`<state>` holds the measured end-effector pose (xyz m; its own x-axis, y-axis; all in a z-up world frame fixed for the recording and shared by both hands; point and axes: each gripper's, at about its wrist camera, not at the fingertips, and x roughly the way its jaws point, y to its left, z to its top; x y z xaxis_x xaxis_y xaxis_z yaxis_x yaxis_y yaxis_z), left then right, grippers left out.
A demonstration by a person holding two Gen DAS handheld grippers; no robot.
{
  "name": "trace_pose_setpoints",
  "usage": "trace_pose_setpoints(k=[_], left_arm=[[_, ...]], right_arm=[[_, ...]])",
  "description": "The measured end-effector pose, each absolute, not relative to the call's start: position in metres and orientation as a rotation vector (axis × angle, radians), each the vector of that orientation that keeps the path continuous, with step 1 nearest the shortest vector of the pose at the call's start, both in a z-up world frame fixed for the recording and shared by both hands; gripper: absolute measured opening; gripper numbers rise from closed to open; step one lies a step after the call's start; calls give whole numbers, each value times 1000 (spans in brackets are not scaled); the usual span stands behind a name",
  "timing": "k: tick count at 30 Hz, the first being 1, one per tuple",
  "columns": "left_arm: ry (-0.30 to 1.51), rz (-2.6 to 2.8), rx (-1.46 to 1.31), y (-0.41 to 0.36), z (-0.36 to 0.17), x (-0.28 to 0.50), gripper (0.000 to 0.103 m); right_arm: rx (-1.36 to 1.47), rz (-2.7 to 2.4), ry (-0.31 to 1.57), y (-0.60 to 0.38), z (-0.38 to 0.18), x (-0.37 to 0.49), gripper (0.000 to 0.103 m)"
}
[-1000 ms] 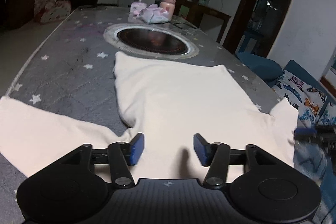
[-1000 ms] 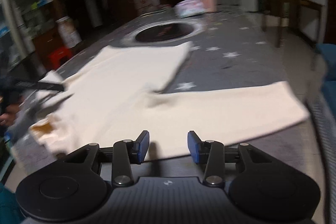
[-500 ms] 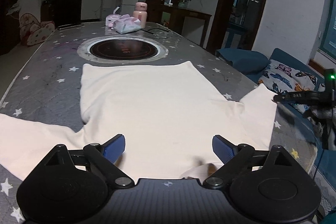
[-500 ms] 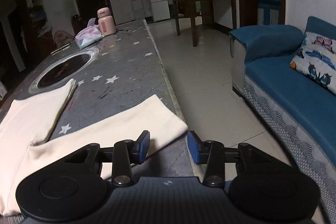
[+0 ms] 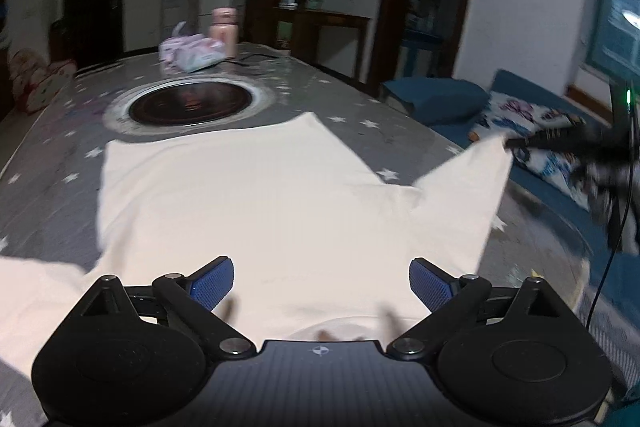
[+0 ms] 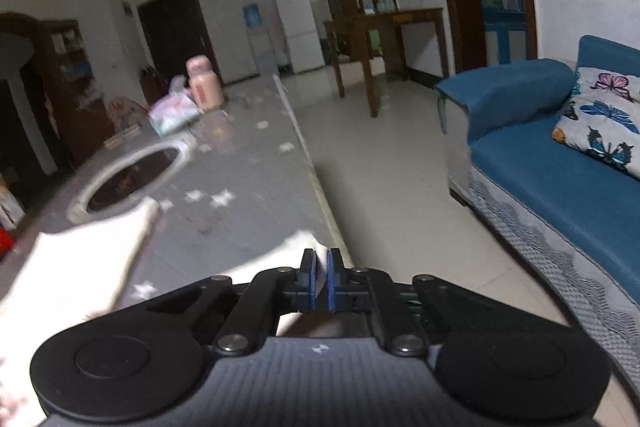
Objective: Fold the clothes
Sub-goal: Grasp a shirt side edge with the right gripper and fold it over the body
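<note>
Left wrist view: my left tongs (image 5: 320, 281) hang wide apart, empty, over the shirt (image 5: 248, 203) lying flat on the counter (image 5: 60, 131). My right tongs (image 6: 320, 281) pinch its sleeve (image 5: 468, 195), lifted. Folding barely begun; every fold remains.

A: Room around the cream shirt (image 5: 248, 203)?

B: The shirt covers the near half of the star-print table (image 5: 52, 131). Bare tabletop runs along its left side and between its hem and the round inset burner (image 5: 192, 103).

A: Far end?

B: A tissue pack (image 5: 196, 53) and a pink bottle (image 5: 225, 31) stand close together past the burner. They block that end.

A: Right side?

B: The right gripper (image 6: 321, 277) is pinched on the sleeve tip at the table edge. Beyond it lies open floor (image 6: 384, 163), then the blue sofa (image 6: 560, 171).

A: Left gripper (image 5: 320, 279)?

B: Jaws wide over the collar, nothing between them but cloth.
</note>
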<state>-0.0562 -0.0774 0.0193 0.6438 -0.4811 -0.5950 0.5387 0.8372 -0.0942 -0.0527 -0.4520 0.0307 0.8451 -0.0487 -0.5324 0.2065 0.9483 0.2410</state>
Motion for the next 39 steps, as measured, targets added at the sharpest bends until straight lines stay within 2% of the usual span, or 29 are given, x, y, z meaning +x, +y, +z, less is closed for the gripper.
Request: trace_pose_setpoints(k=[10,20,30,36,39], left_arm=[[625,-658,211,-120,5,-65,96],[549,-493,80,-48,29,-64,96],[505,-246,-37,48,39,-74,96],[508,-197,-82,68,41,-77,96],[513,-202,-93,67,42,-77,97]], right_arm=[[240,51,431,-414,105,-69,5],[139,382,398,-312,143,-49,5],[88,683,573,-201,104,-24,5],[36,782,712,-160,62,-19,6],[37,793,735,-157,54,-23,11]])
